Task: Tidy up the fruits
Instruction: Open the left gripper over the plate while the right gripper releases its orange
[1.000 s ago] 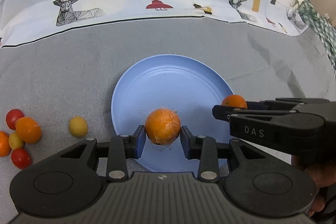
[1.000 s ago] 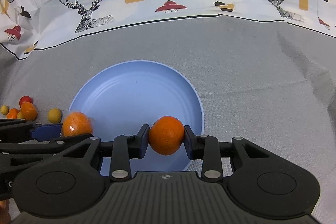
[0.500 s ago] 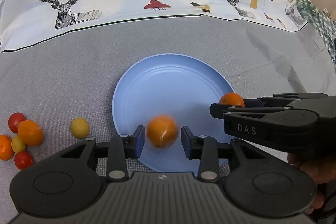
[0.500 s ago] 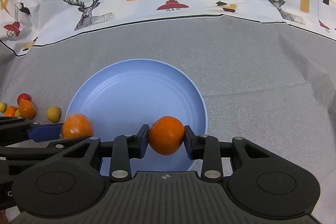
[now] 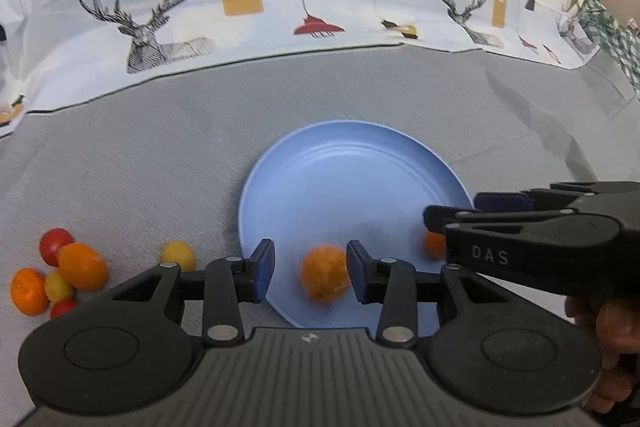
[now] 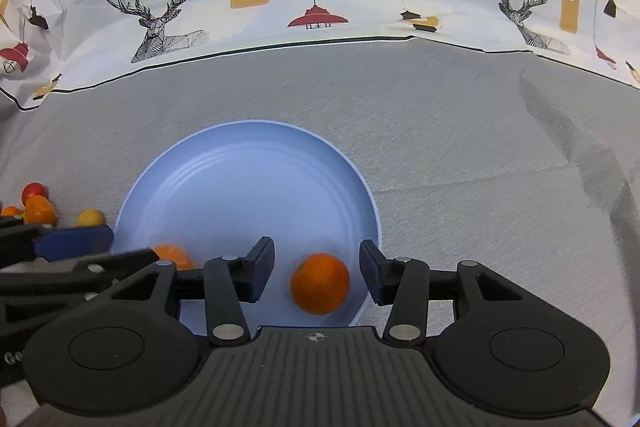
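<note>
My left tongs (image 5: 310,273) are spread wide, one orange (image 5: 324,279) lying loose between them on the blue plate (image 5: 352,179). My right tongs (image 6: 316,275) gape too, their orange (image 6: 320,289) resting at the plate's near right rim.

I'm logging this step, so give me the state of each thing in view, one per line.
left gripper: jaws open, clear of the fruit.
right gripper: jaws open, clear of the fruit.
left orange: free on the plate, blurred.
right orange: free on the plate near its rim.
blue plate: flat on the cloth, holding both oranges.
small fruits: clustered on the cloth, off the plate.
</note>
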